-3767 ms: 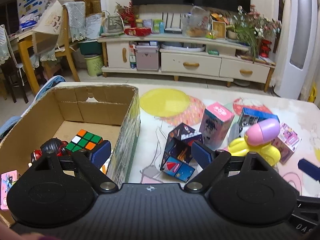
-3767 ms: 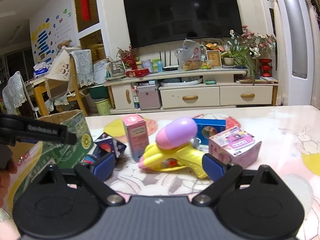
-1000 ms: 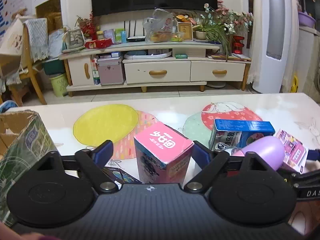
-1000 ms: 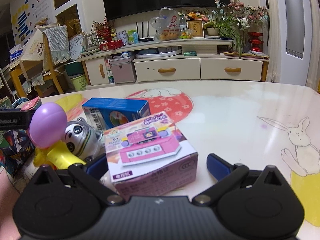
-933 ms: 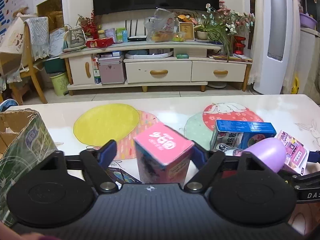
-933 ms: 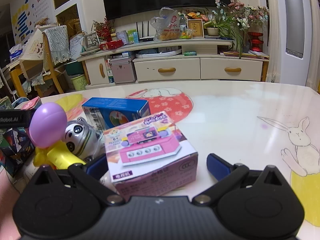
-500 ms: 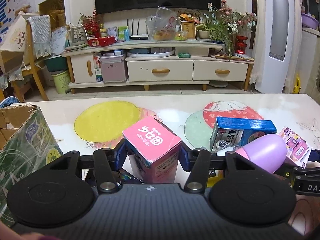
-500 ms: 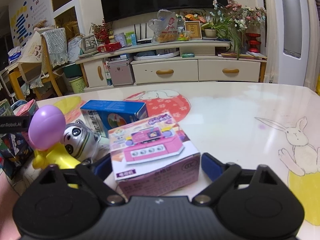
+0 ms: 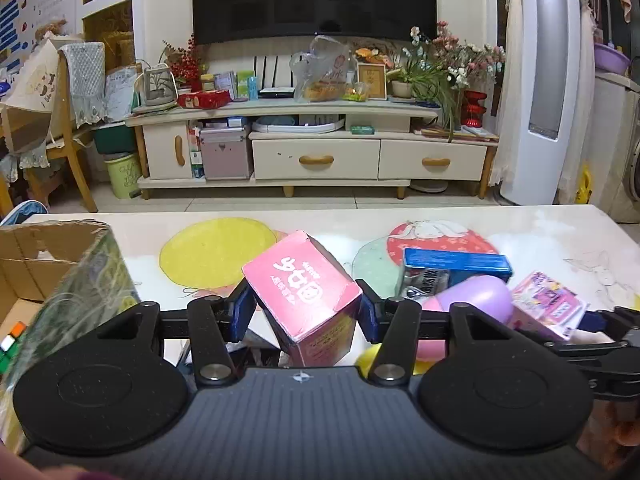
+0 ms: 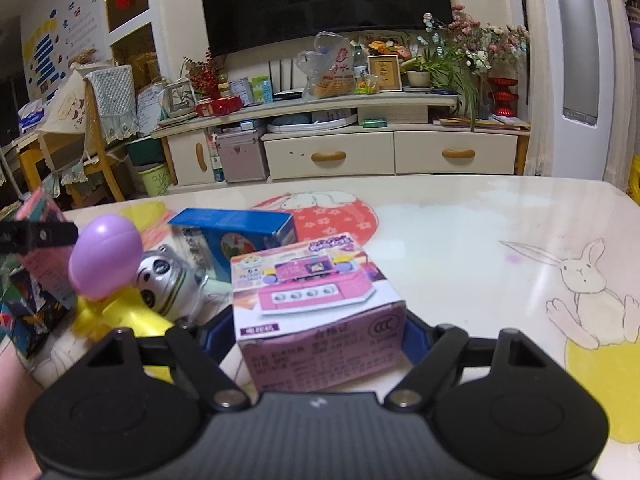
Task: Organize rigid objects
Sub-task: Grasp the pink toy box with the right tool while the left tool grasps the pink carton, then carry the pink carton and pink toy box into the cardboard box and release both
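Observation:
My left gripper (image 9: pixel 305 314) is shut on a tall pink box (image 9: pixel 304 292), tilted and lifted off the table. My right gripper (image 10: pixel 316 334) is shut on a pink and purple toy box (image 10: pixel 316 300), which also shows in the left wrist view (image 9: pixel 548 306). A cardboard box (image 9: pixel 60 264) stands at the left with a Rubik's cube (image 9: pixel 10 342) inside. On the table lie a blue box (image 10: pixel 236 232), a purple and yellow toy gun (image 10: pixel 106 264) and a silver panda toy (image 10: pixel 166 282).
A dark patterned box (image 10: pixel 24 316) sits at the far left of the right wrist view. The table (image 10: pixel 460 232) with rabbit drawings stretches to the right. A TV cabinet (image 9: pixel 320 152) stands beyond the table's far edge.
My left gripper closed on the tall pink box and lifted it, tilting it. My right gripper closed on the pink and purple toy box.

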### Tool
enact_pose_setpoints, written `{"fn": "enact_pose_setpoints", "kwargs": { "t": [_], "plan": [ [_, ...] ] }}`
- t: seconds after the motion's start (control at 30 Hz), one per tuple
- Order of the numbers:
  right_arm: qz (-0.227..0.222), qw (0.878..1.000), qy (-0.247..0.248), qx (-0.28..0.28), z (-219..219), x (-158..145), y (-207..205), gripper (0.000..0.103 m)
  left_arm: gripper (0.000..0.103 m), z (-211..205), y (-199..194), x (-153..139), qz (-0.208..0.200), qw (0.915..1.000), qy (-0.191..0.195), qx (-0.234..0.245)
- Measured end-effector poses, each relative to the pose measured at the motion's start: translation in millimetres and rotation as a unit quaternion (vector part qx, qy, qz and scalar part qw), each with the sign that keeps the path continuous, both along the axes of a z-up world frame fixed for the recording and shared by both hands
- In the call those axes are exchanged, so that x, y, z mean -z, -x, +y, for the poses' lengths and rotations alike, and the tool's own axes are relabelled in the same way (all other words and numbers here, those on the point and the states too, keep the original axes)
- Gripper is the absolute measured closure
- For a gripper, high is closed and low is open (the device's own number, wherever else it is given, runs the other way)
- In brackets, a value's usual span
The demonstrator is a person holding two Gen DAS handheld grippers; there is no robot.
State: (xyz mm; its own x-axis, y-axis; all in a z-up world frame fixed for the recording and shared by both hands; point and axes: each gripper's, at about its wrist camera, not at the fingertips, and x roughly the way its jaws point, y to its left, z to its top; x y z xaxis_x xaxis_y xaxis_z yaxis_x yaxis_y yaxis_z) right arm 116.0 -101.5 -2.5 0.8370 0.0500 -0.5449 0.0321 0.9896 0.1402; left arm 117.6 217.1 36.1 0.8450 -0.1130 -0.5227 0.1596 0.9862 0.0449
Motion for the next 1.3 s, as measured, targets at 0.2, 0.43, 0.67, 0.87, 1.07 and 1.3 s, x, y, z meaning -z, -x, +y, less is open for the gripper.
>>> {"fn": "enact_pose_setpoints", "kwargs": {
  "t": [0.2,0.43,0.67,0.87,1.07,1.3],
  "plan": [
    [-0.01,1.0,0.022,-0.004,13,-2,14,0.024,0.038,4,25,-10,0.004,1.0,0.008,0.001],
    [-0.013,0.999,0.036,0.005,23,-2,30,0.024,0.039,13,52,-10,0.023,0.9997,0.005,-0.001],
    [-0.01,0.999,0.037,0.025,33,-2,48,0.025,0.039,22,74,-16,0.029,0.9995,0.008,0.006],
    [-0.009,0.999,0.032,0.032,45,-6,68,0.025,0.039,22,89,-18,0.031,0.9992,0.008,0.021],
    [-0.005,0.999,0.037,0.021,63,-10,86,0.025,0.039,20,99,-17,0.035,0.9985,0.002,0.043],
    [-0.005,0.999,0.05,0.003,82,-18,104,0.025,0.039,18,105,-20,0.029,0.9978,0.004,0.06]
  ]
}}
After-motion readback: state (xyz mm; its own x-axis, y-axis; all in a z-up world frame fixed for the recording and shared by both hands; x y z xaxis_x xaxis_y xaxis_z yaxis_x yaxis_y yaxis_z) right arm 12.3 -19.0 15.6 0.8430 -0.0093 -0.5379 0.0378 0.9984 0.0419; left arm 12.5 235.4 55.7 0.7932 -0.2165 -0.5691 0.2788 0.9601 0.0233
